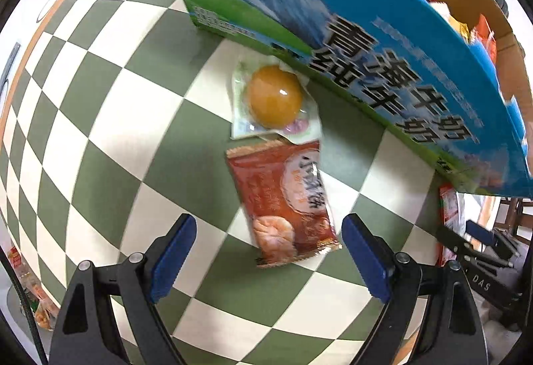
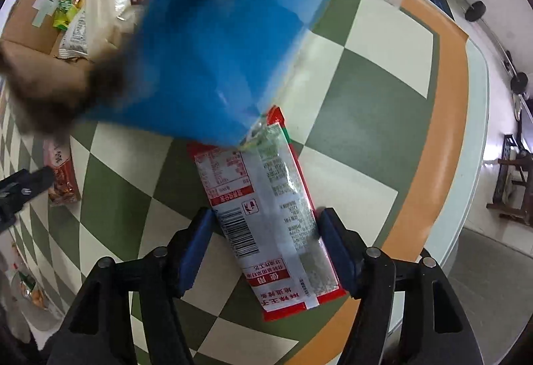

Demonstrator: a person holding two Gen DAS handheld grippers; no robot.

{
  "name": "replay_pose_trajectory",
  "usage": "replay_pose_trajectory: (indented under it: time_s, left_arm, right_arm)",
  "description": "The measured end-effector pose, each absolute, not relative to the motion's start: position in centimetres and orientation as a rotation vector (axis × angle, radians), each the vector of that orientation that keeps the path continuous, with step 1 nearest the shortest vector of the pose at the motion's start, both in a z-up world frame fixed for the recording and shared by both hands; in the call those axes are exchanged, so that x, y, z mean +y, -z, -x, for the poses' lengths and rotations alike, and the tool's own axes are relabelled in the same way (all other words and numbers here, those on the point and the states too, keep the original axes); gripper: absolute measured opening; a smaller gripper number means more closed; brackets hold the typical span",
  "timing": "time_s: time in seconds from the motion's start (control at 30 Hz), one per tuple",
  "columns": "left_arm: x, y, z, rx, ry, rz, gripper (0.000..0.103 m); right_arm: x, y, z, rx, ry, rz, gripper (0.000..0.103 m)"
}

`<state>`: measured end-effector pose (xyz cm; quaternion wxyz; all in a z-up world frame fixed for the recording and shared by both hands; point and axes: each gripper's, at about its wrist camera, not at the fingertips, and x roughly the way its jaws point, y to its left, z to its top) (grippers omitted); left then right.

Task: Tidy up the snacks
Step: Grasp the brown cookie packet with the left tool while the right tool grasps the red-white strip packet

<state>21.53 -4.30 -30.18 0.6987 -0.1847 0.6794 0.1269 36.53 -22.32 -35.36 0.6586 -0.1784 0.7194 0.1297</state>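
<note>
Left wrist view shows the left gripper point(image 1: 268, 260) spread wide and empty over the checkered tablecloth point(image 1: 110, 118), its blue pads flanking the near end of an orange-brown snack packet point(image 1: 283, 198). Just beyond that packet lies a clear-wrapped yellow jelly cup point(image 1: 273, 98), touching the base of the blue milk carton box point(image 1: 349, 32). Right wrist view shows the right gripper point(image 2: 266, 245) with its pads against both sides of a red-and-white snack packet point(image 2: 263, 215), whose far end reaches the box's near corner.
</note>
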Motion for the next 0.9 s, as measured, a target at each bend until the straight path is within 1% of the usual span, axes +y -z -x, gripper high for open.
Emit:
replay_pose_trajectory:
  time_s: [0.07,0.13,0.37,0.43,0.47,0.5,0.63,0.73,0.9]
  left_arm:
    - [-3.8,30.6,-21.9,1.53,-0.272,0.413,0.09]
    - [-3.4,31.7,-23.5,1.571,-0.256,0.416,0.09]
    - [-1.1,35.4,-26.2,1.654,-0.23,0.449,0.09]
    - [-1.3,35.0,-26.2,1.634,-0.229,0.423,0.086]
    - [-1.5,34.7,-26.2,1.626,-0.228,0.393,0.078]
    - [-1.6,34.5,-26.6,1.618,-0.221,0.364,0.067]
    - [-2.3,33.9,-26.2,1.619,-0.147,0.223,0.066]
    - [-3.1,33.7,-24.1,1.627,-0.106,0.124,0.066]
    - [-3.4,33.6,-20.1,1.652,-0.058,0.007,0.066]
  right_arm:
    - [-22.2,35.4,-36.3,1.64,-0.267,0.385,0.064]
    - [-22.3,35.2,-35.8,1.653,-0.23,0.364,0.061]
    - [-23.0,35.1,-31.7,1.696,-0.118,0.255,0.06]
    - [-23.3,35.0,-30.1,1.726,-0.097,0.177,0.06]
    - [-23.5,34.9,-29.5,1.736,-0.091,0.139,0.06]
    - [-23.6,34.9,-28.8,1.749,-0.082,0.102,0.06]
    - [-24.6,35.0,-26.8,1.804,-0.052,-0.085,0.064]
    - [-25.7,34.5,-26.3,1.803,-0.049,-0.225,0.065]
    - [-25.6,33.3,-26.1,1.755,-0.035,-0.145,0.067]
